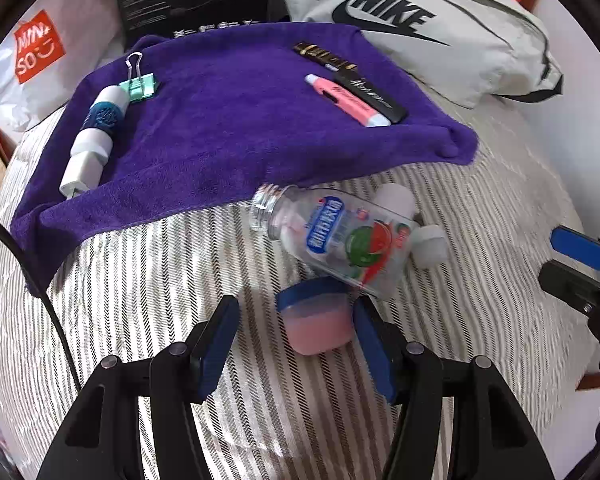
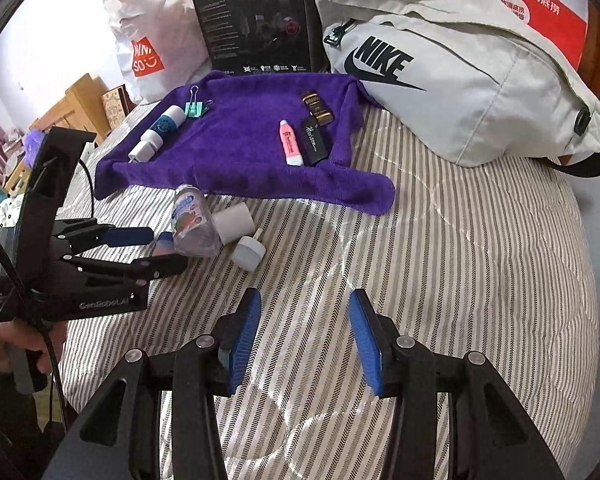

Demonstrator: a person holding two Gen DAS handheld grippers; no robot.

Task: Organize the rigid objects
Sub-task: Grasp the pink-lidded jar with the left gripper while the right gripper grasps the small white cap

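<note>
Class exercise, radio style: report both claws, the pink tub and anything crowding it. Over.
Left claw open, straddling the pink tub, not closed on it. Right claw open, empty, over bare bedspread. Clear bottle lies against the tub's far side.

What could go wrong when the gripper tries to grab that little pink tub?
The clear bottle lies on its side right against the pink tub, so the open left gripper might bump it and make it roll on the striped bedcover. The tub sits close to one finger, off-centre, so it may tip or slip when the jaws close.
</note>
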